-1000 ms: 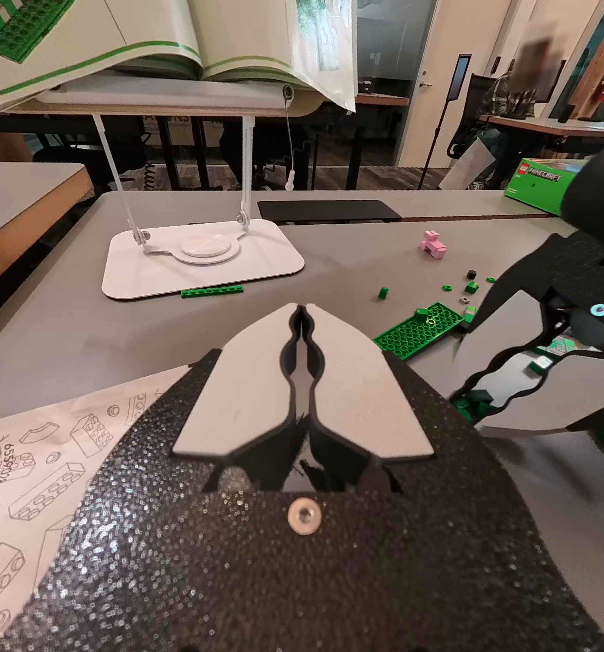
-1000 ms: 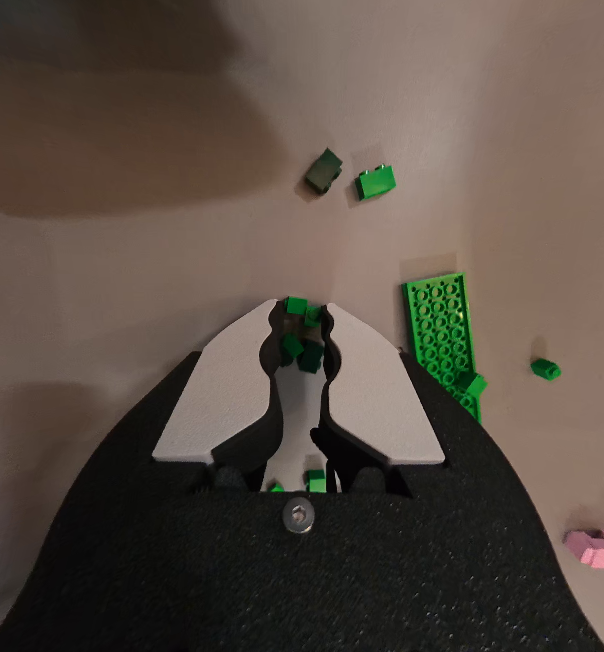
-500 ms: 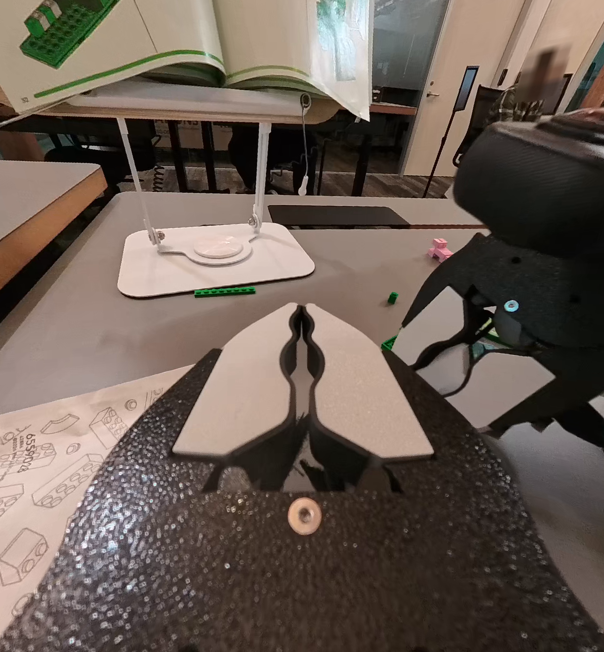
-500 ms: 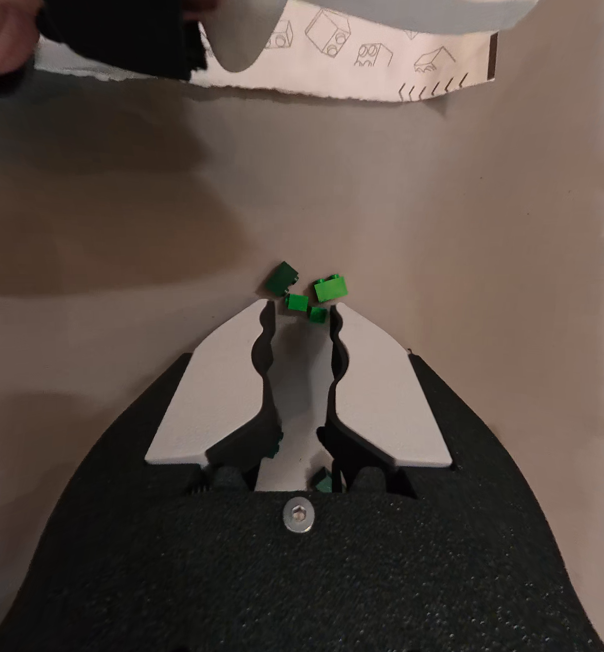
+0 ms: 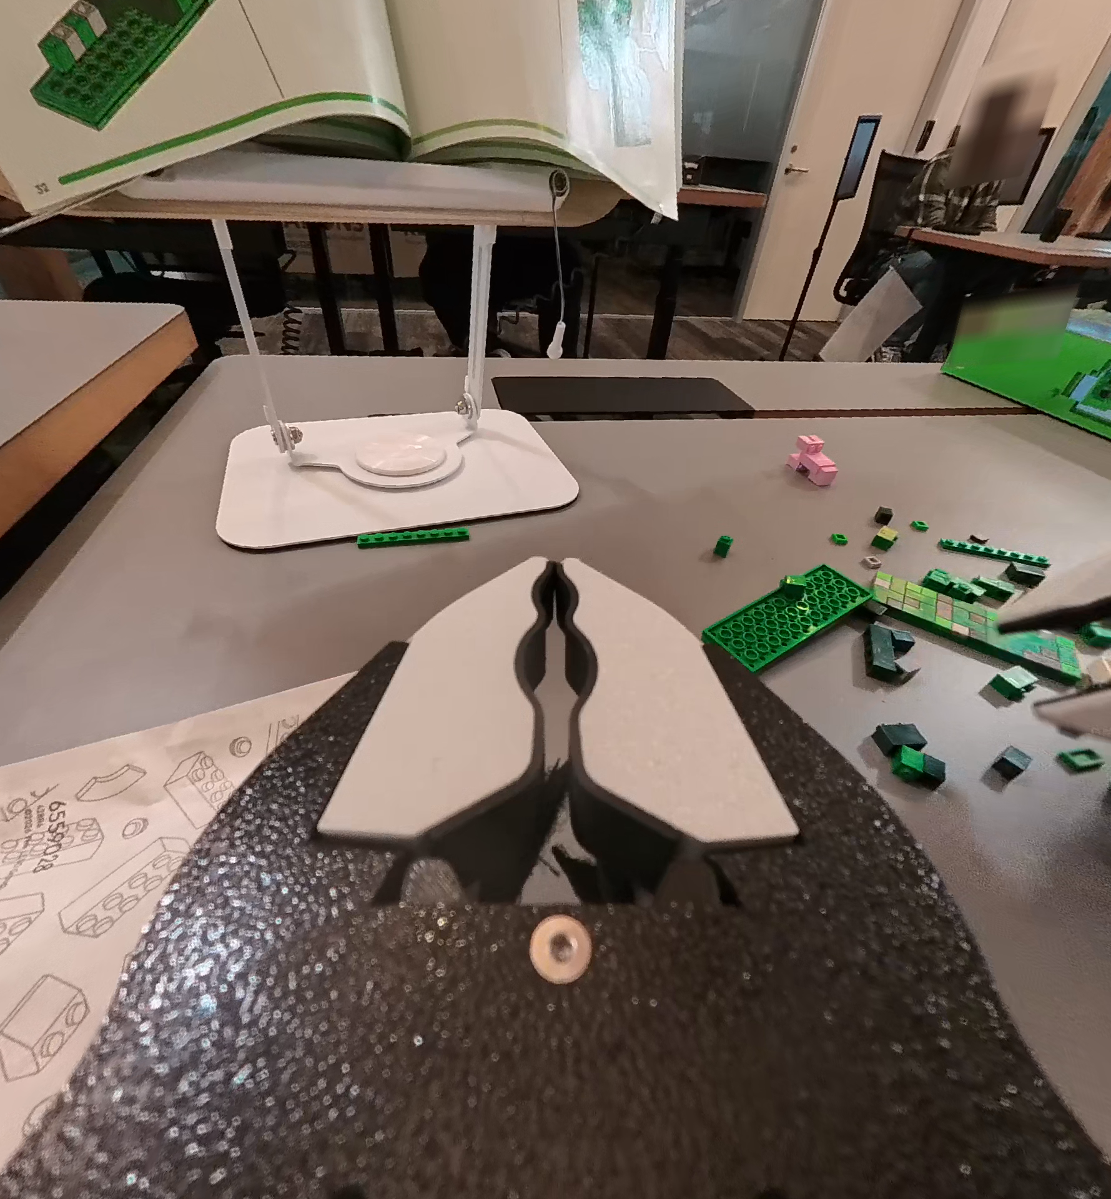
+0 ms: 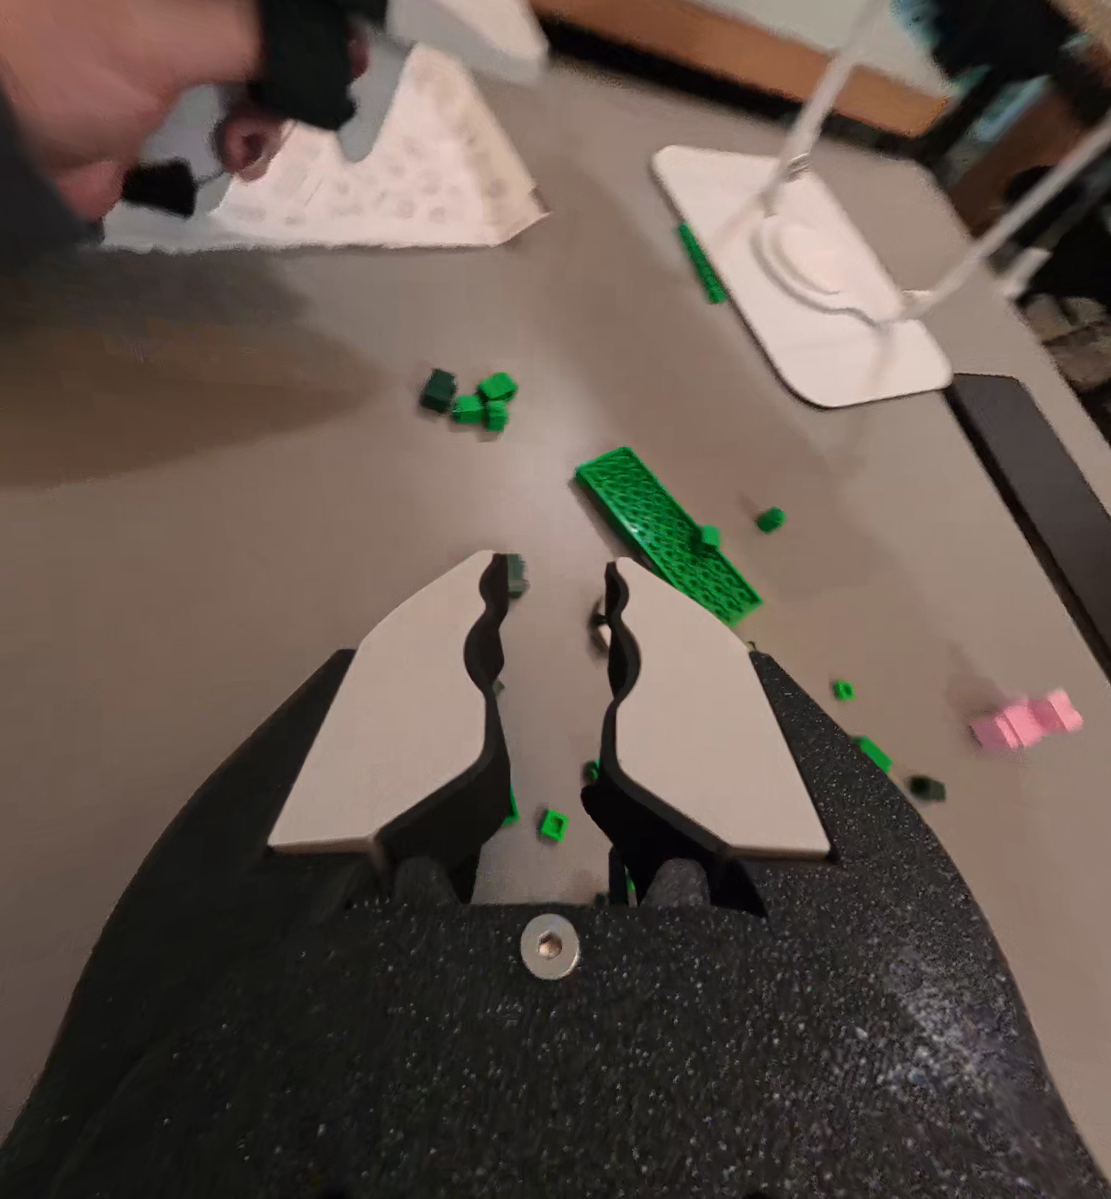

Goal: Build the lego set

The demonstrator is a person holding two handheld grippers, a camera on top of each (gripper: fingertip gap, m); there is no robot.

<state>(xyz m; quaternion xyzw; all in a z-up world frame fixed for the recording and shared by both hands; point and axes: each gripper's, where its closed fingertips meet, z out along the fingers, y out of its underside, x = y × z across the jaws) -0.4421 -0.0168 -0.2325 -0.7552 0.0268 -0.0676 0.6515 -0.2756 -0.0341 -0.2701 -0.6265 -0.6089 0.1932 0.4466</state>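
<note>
On the grey counter (image 5: pixel 150 616), the green plate (image 5: pixel 786 613) lies at 2 o'clock from the left claw (image 5: pixel 556 571), which is pressed together and empty. The right claw (image 6: pixel 556 571) is spread, holding nothing. Tiny green bricks (image 6: pixel 475 402) at 12 o'clock could be knocked away by a fast sweep. The right view is blurred, and small pieces under the claw are hidden.

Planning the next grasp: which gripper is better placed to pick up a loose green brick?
Right. The right gripper is open and sits low among the loose green bricks beside the green plate. The left gripper is shut, over the printed paper sheet, away from the pieces.
</note>
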